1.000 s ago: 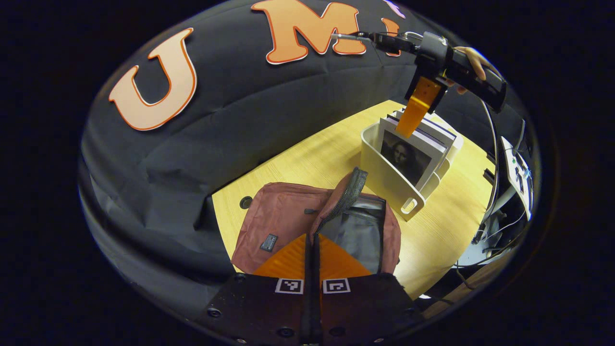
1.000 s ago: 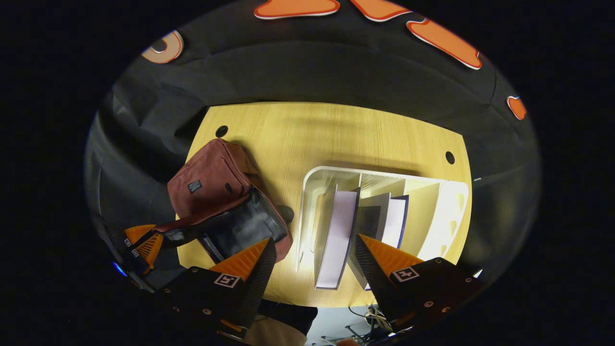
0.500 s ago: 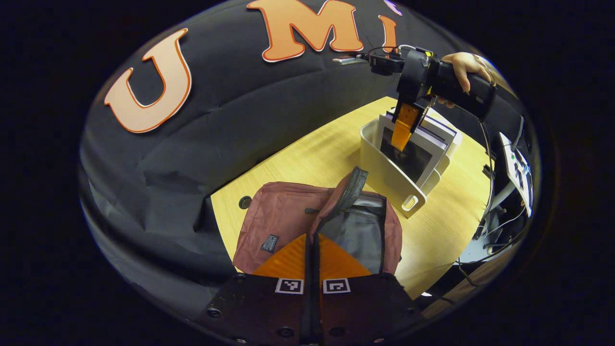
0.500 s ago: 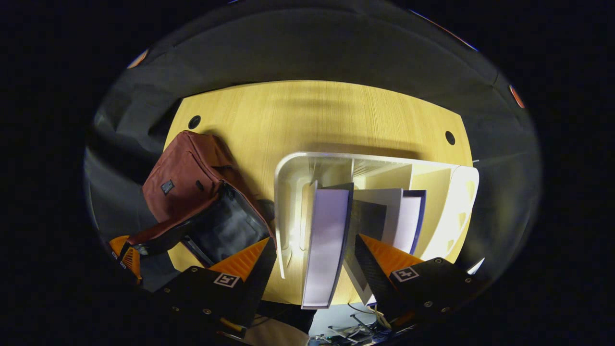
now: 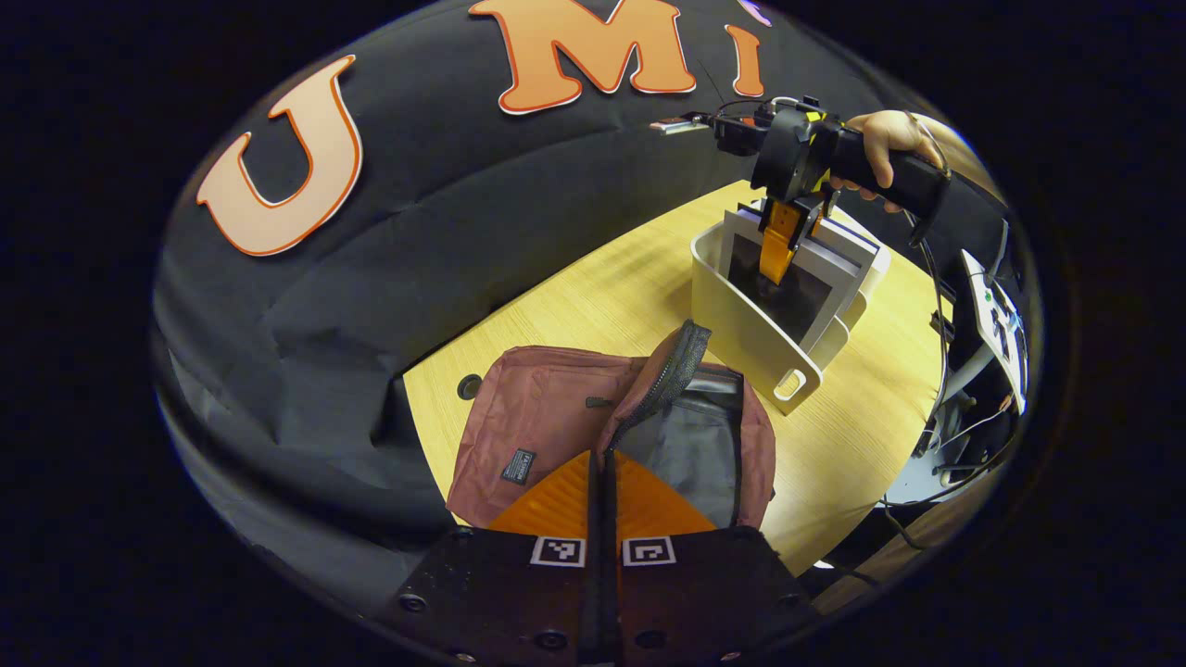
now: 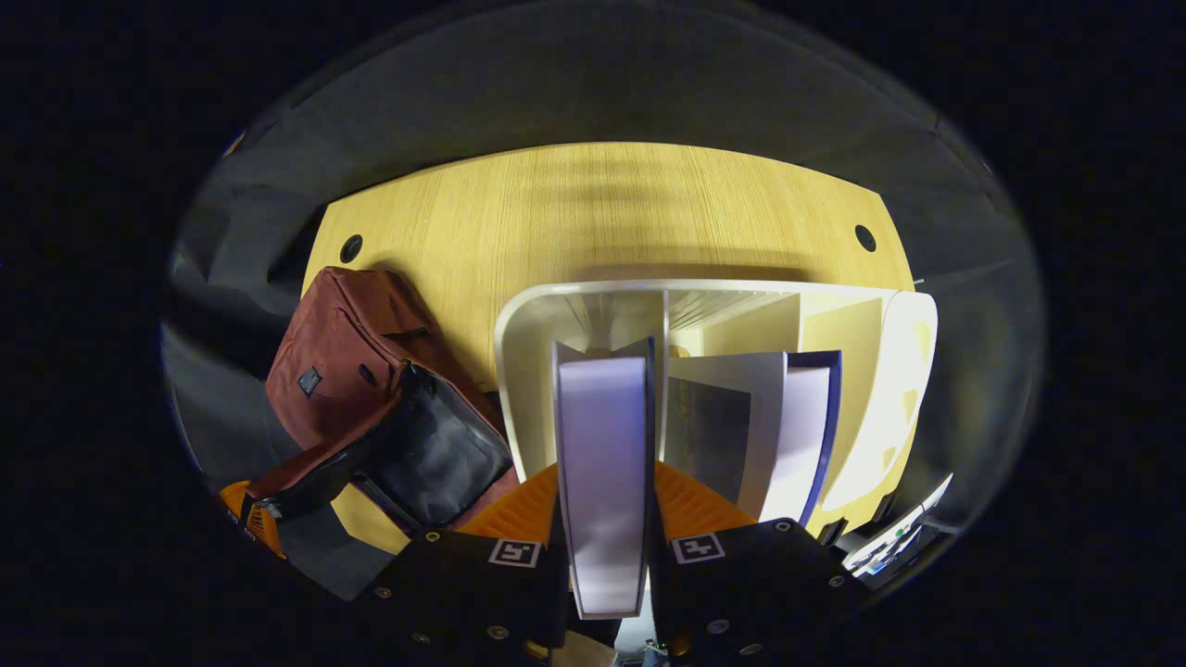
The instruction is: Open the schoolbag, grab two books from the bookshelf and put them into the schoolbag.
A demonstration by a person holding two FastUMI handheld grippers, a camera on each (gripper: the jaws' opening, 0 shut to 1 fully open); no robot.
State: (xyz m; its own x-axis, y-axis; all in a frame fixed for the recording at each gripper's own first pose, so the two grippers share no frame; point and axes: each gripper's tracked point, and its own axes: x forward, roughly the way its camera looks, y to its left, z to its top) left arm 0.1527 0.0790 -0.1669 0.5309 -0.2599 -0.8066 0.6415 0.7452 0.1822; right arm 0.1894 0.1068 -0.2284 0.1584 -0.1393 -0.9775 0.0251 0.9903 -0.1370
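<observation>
Although the schoolbag (image 5: 611, 435) already lies unzipped on the table (image 5: 574, 306), its dark lining open to view, I see no book inside it, so both books are still to be delivered. The bookshelf (image 6: 704, 306), a pale divided rack, stands just beside the schoolbag on the same table.

My right gripper (image 6: 604, 505) reaches down into the bookshelf from above, and its fingers are clamped on either cover of the first book (image 6: 602, 445), which stands upright in the compartment nearest the schoolbag. A second book (image 6: 788, 426) leans in the next compartment, farther from the schoolbag. In the left gripper view, a hand (image 5: 880, 139) holds that right gripper tilted steeply down over the bookshelf.

My left gripper (image 5: 602, 486) is at the near edge of the schoolbag with its fingers pressed together; I judge they pinch the bag's flap to keep the mouth open, though the contact itself is hidden.

Remaining, in my judgement: lift this book clear, place it in the schoolbag, then repeat.
</observation>
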